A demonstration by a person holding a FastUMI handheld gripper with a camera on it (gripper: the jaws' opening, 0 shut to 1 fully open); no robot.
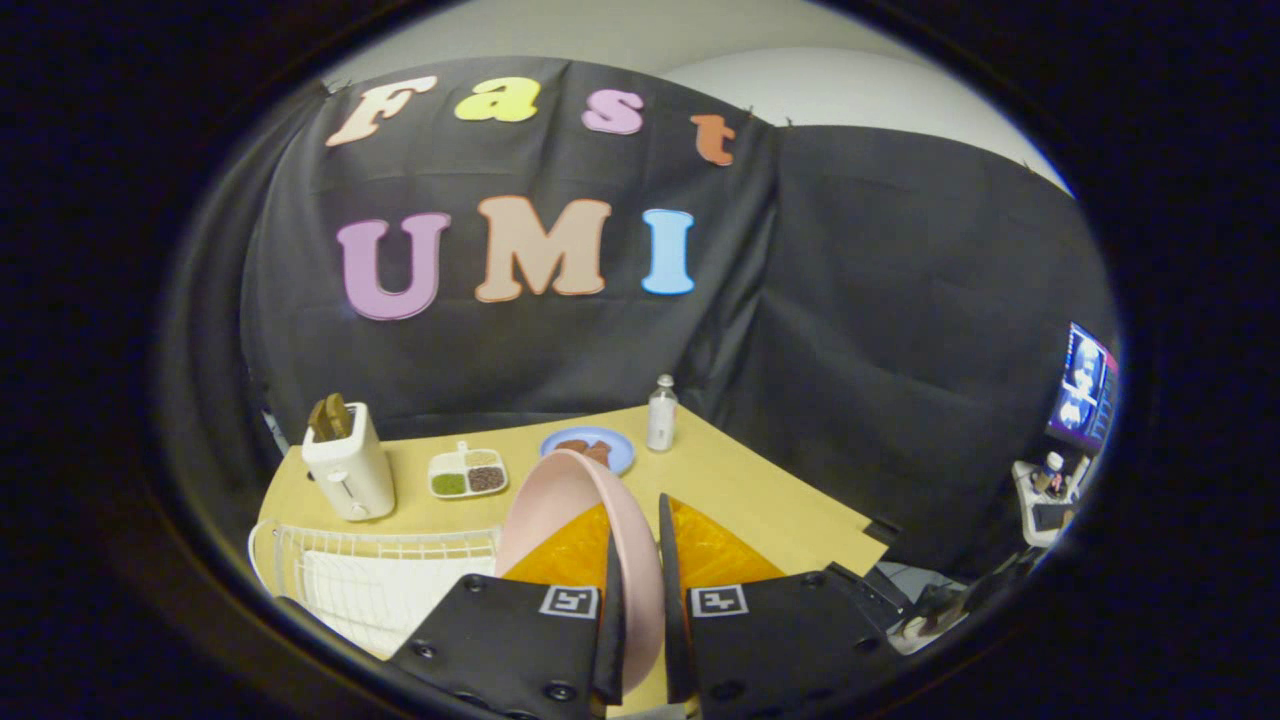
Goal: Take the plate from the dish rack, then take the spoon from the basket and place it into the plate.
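A pale pink plate (570,500) stands on edge between my two fingers, held up above the wooden table (760,500). My gripper (638,590) is shut on the plate's rim, one finger on each face. The white wire dish rack (370,575) sits just left of the fingers, below the plate, with a white cloth or tray inside it. I see no spoon or basket from here.
Further back on the table stand a white toaster (345,465) with bread in it, a small divided dish (467,472) of foods, a blue plate (590,445) with brown pieces, and a small bottle (661,412). A monitor (1085,385) glows off to the right beyond the table edge.
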